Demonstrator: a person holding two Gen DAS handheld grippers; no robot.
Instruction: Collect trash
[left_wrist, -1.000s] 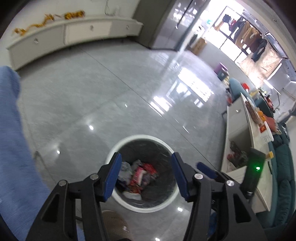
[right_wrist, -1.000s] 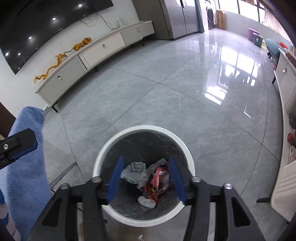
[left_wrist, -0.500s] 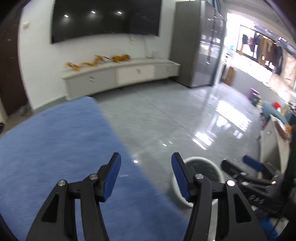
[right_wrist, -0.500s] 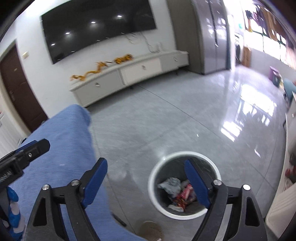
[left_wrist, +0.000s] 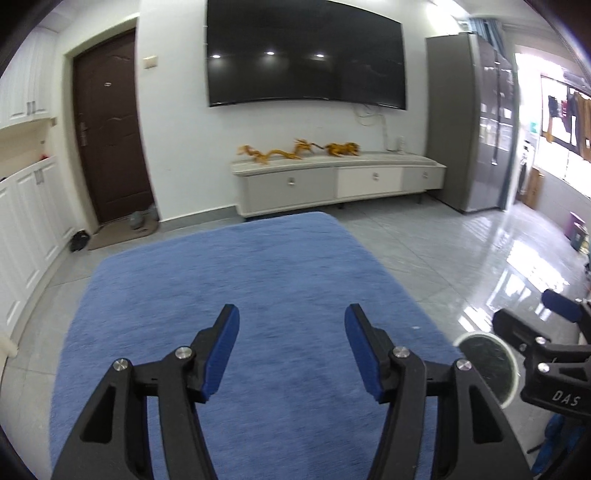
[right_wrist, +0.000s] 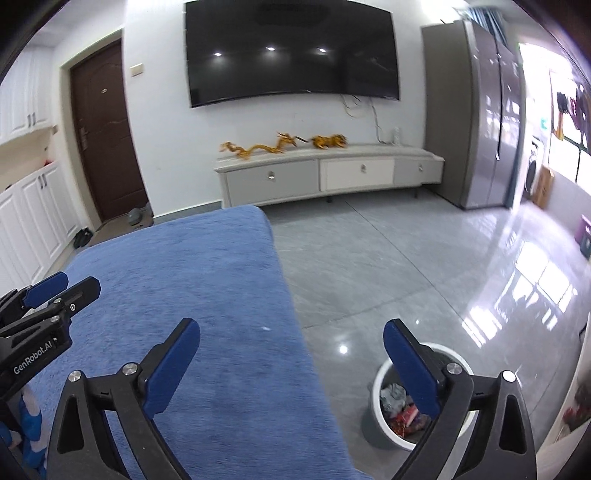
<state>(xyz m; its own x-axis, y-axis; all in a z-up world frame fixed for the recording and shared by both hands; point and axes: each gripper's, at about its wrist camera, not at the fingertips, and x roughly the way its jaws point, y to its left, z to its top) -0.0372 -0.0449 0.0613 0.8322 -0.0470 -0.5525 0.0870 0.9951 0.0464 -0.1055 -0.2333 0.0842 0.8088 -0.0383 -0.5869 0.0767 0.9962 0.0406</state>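
A second ago both cameras looked straight down into the trash bin (right_wrist: 417, 402); now both have tilted up and swung over the blue-covered surface (left_wrist: 251, 295), so the bin has slid to the lower right of each view. That reads as a drop-off finished and a search for the next piece beginning.

Nearest, the left hand-held gripper (left_wrist: 291, 349) hangs above the blue surface with its two blue pads spread apart and nothing between them. The right hand-held gripper (right_wrist: 291, 363) is likewise released and empty, wider open than a second ago, one pad over the surface edge and the other over the bin. So: two hand-held grippers, both empty.

The one bin stands on the grey tiled floor (right_wrist: 388, 266) just beside the right edge of the surface, lined in dark plastic, with crumpled wrappers (right_wrist: 400, 406) in its bottom; they are too jumbled to count. On the surface I see a single tiny white speck (right_wrist: 265, 328) near its right edge, too small to identify. No other litter shows, so the job looks nearly done.

Beyond the far edge of the surface stands one low TV cabinet (left_wrist: 332, 182) with three drawer fronts, carrying two golden ornaments (left_wrist: 299, 149), below one wall-mounted television (left_wrist: 306, 53). One dark door (left_wrist: 107, 129) lies left of it.
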